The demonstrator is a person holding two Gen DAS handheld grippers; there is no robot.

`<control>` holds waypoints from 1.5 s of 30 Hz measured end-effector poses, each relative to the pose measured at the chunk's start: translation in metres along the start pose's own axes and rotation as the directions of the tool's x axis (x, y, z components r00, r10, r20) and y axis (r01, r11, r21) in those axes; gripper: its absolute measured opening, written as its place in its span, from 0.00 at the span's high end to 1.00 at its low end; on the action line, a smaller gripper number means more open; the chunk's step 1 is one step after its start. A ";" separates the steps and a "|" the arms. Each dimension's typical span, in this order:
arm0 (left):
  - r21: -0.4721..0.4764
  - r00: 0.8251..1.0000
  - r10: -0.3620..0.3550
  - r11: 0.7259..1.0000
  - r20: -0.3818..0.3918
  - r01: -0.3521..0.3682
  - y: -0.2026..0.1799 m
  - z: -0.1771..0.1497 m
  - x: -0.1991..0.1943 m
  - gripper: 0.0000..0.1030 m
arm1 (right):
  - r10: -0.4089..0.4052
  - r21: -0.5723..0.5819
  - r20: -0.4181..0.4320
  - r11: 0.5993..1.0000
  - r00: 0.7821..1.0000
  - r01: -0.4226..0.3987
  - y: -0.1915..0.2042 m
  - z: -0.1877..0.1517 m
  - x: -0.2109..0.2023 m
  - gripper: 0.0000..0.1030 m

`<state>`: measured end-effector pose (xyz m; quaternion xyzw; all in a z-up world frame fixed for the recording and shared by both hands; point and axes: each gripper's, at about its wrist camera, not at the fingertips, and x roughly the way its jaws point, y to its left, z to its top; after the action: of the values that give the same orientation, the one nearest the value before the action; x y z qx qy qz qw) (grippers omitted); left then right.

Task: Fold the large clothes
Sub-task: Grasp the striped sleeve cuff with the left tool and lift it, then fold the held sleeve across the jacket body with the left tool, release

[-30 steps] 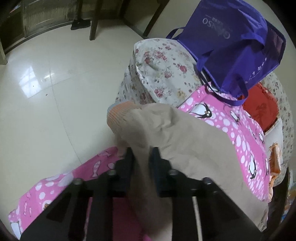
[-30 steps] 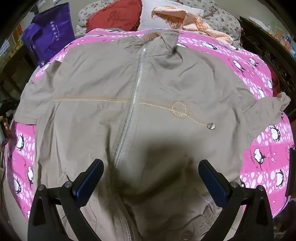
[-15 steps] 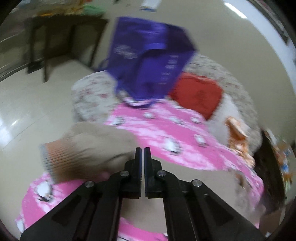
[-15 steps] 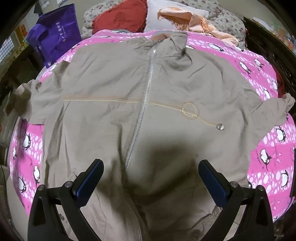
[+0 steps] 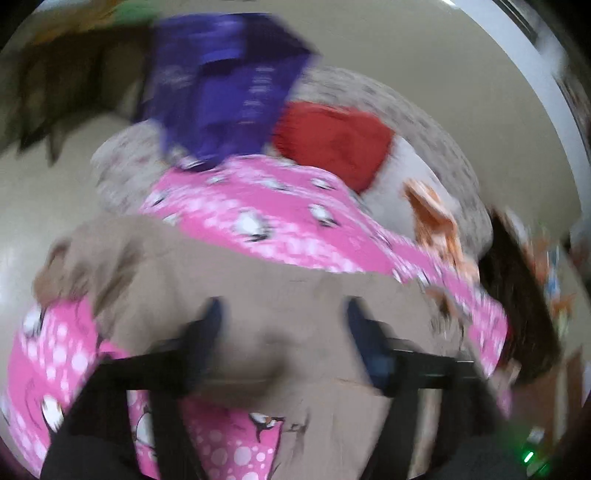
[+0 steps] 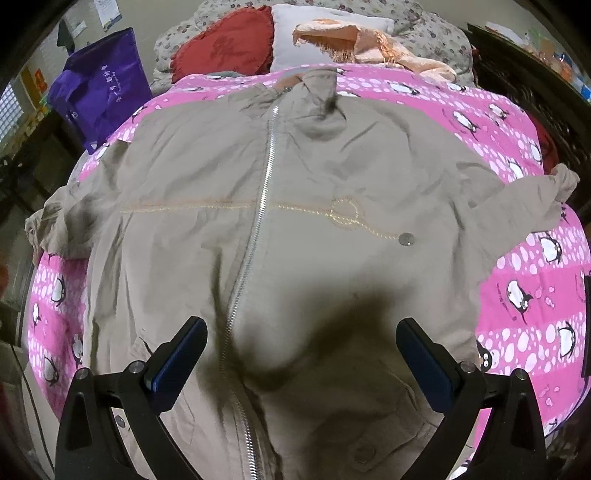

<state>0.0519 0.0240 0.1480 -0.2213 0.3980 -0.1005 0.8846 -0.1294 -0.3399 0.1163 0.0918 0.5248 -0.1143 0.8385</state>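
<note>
A large beige zip-up jacket (image 6: 295, 229) lies face up, spread on a pink penguin-print bedspread (image 6: 535, 280). Its zipper (image 6: 255, 229) runs down the middle. The left sleeve (image 6: 62, 221) is bunched at the bed's left edge; the right sleeve (image 6: 532, 199) reaches to the right. My right gripper (image 6: 301, 347) is open and empty above the jacket's lower front. In the blurred left wrist view, my left gripper (image 5: 282, 325) is open above the jacket (image 5: 258, 280), with the sleeve cuff (image 5: 62, 266) lying at the left.
A purple tote bag (image 6: 99, 85), a red cushion (image 6: 225, 51), a white pillow (image 6: 321, 29) and an orange cloth (image 6: 373, 44) lie at the bed's head. Dark wooden furniture (image 6: 517, 74) stands at the right. Pale floor (image 5: 33, 195) lies left of the bed.
My left gripper was shut on the left sleeve, lifted it and swung right; now it is open and the sleeve lies on the bed. The right gripper stays open, having shifted slightly.
</note>
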 end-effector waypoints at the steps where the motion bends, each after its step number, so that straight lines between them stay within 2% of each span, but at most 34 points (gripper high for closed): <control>1: -0.069 1.000 0.018 0.997 0.025 -0.016 0.017 -0.001 -0.004 0.27 | 0.003 0.004 -0.006 1.000 1.000 -0.003 -0.001 -0.001 0.002 0.00; 3: -0.177 0.997 0.064 0.983 0.033 -0.057 0.051 -0.003 -0.010 0.21 | 0.010 0.012 -0.016 1.000 1.000 -0.010 0.000 -0.001 0.005 0.00; 4: -0.230 0.996 0.082 0.971 0.031 -0.072 0.069 -0.004 -0.012 0.21 | 0.015 0.014 -0.022 1.000 1.000 -0.015 0.001 -0.002 0.008 0.00; 6: -0.362 0.994 0.104 0.928 0.030 -0.086 0.105 -0.006 -0.013 0.19 | 0.021 0.010 -0.033 1.000 0.999 -0.021 0.004 -0.002 0.011 0.00; 7: -0.441 0.994 0.105 0.894 0.031 -0.080 0.125 -0.007 -0.013 0.19 | 0.023 0.004 -0.038 1.000 0.999 -0.023 0.007 -0.002 0.013 0.00; 9: -0.528 0.992 0.123 0.845 0.039 -0.084 0.150 -0.009 -0.010 0.19 | 0.022 -0.012 -0.045 1.000 0.999 -0.022 0.013 -0.002 0.016 0.00; 10: -0.558 0.990 0.133 0.825 0.049 -0.083 0.159 -0.009 -0.010 0.19 | 0.021 -0.021 -0.049 1.000 0.999 -0.022 0.016 -0.003 0.018 0.00; 12: -0.583 0.989 0.133 0.809 0.062 -0.072 0.169 -0.009 -0.004 0.13 | 0.022 -0.033 -0.054 0.999 0.998 -0.024 0.019 -0.003 0.019 0.00; 14: -0.621 0.994 0.097 0.782 0.042 -0.050 0.176 -0.010 0.009 0.12 | 0.023 -0.049 -0.063 0.998 0.998 -0.026 0.023 -0.004 0.021 0.00; 16: -0.685 0.999 0.033 0.729 0.013 -0.015 0.186 -0.011 0.025 0.09 | 0.020 -0.055 -0.070 0.998 0.997 -0.024 0.024 -0.004 0.022 0.00; 17: -0.717 1.000 0.030 0.697 0.006 -0.017 0.190 -0.011 0.032 0.08 | 0.017 -0.054 -0.071 0.998 0.997 -0.021 0.024 -0.003 0.023 0.00; 19: -0.760 0.997 0.074 0.650 0.039 -0.019 0.200 -0.011 0.035 0.08 | 0.012 -0.049 -0.075 0.999 0.997 -0.016 0.023 -0.002 0.024 0.00; 23: -0.781 0.988 0.130 0.624 0.083 -0.016 0.208 -0.004 0.041 0.03 | 0.000 -0.052 -0.079 0.999 0.997 -0.004 0.020 -0.002 0.024 0.00; 26: -0.760 0.987 0.133 0.650 0.088 -0.020 0.209 0.001 0.047 0.04 | -0.005 -0.041 -0.086 0.999 0.996 0.001 0.016 -0.001 0.027 0.00; 27: -0.749 0.985 0.131 0.663 0.108 -0.006 0.208 0.002 0.046 0.13 | -0.003 -0.034 -0.088 0.999 0.996 0.000 0.014 -0.001 0.027 0.00; 28: -0.732 0.985 0.125 0.682 0.115 0.000 0.206 0.004 0.046 0.25 | -0.001 -0.026 -0.090 1.000 0.996 -0.001 0.013 -0.001 0.028 0.00; 29: -0.707 0.988 0.109 0.707 0.106 -0.002 0.205 0.007 0.047 0.54 | 0.003 -0.019 -0.089 1.000 0.996 -0.005 0.012 -0.001 0.028 0.01; 30: -0.673 0.991 0.095 0.740 0.091 -0.009 0.201 0.012 0.048 0.77 | 0.008 -0.017 -0.087 1.000 0.996 -0.009 0.011 -0.002 0.027 0.01; 31: -0.625 0.992 0.094 0.781 0.081 -0.022 0.193 0.015 0.046 0.80 | 0.010 -0.018 -0.085 1.000 0.996 -0.012 0.011 -0.002 0.026 0.01; 34: -0.531 0.991 0.084 0.847 0.104 -0.016 0.170 0.019 0.032 0.86 | 0.008 -0.019 -0.076 1.000 0.997 -0.009 0.007 -0.002 0.025 0.01; 39: -0.408 0.991 0.026 0.912 0.129 0.029 0.122 0.026 0.012 0.90 | 0.023 0.025 -0.058 0.999 0.998 -0.022 -0.003 -0.002 0.020 0.00; 42: -0.280 0.993 -0.021 0.958 0.120 0.054 0.071 0.026 0.003 0.90 | 0.025 0.031 -0.044 0.999 0.999 -0.024 -0.008 -0.003 0.014 0.01; 45: -0.158 0.993 -0.062 0.984 0.102 0.078 0.018 0.017 -0.002 0.91 | 0.033 0.050 -0.028 0.998 0.999 -0.031 -0.017 -0.004 0.008 0.01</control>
<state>0.0635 0.0465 0.1510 -0.3109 0.3533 -0.0879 0.8780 -0.1338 -0.3556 0.1069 0.1223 0.5323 -0.1124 0.8301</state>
